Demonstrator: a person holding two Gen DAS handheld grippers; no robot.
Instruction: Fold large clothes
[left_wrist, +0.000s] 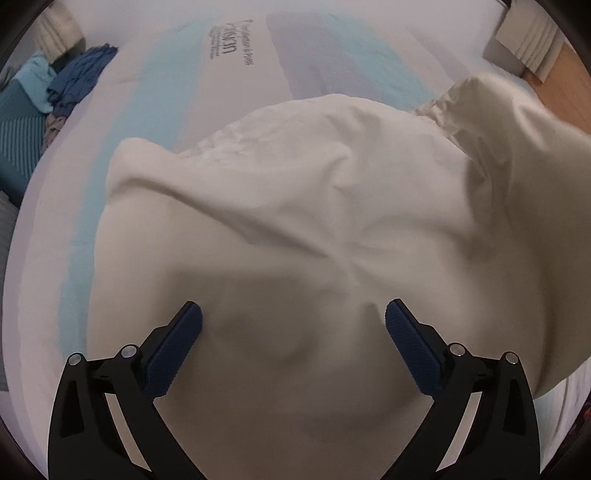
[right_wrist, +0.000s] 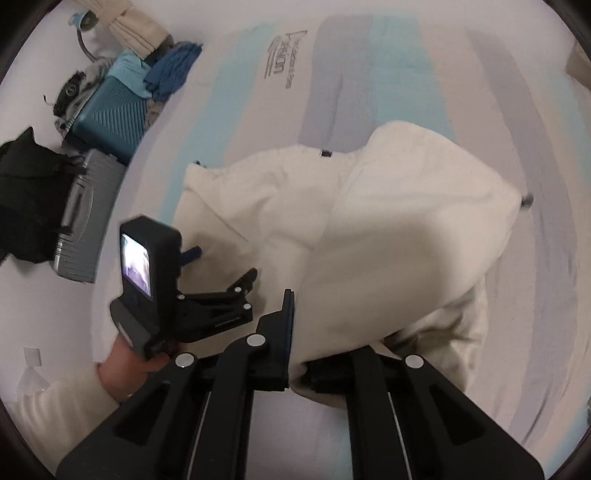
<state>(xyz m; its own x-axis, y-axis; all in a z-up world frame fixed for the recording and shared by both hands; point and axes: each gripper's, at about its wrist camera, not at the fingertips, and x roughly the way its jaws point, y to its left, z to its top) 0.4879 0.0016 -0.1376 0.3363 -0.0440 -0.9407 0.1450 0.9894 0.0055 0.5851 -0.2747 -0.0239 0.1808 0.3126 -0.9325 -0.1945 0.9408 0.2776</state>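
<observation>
A large cream-white fabric garment (left_wrist: 295, 221) lies rumpled across the middle of a pale bed sheet with light blue and lavender stripes and printed lettering (left_wrist: 236, 66). The left gripper (left_wrist: 293, 332) hovers over the garment's near part with its two blue-padded fingers (left_wrist: 184, 343) spread wide apart, nothing between them; cloth fills the space below.

In the right wrist view, the right gripper (right_wrist: 299, 354) has its black fingers (right_wrist: 286, 332) pinched onto the near edge of the garment (right_wrist: 369, 240), and a fold of cloth rises from the grip and drapes away to the far right. To its left, the left gripper (right_wrist: 225, 266) appears from the side, held by a hand (right_wrist: 125, 365) in a cream sleeve, its camera screen lit.

At the far left, beside the bed, sit a teal ribbed hard-shell suitcase (right_wrist: 107, 114), a grey suitcase (right_wrist: 85, 218), and a heap of blue clothes (right_wrist: 170, 70).
</observation>
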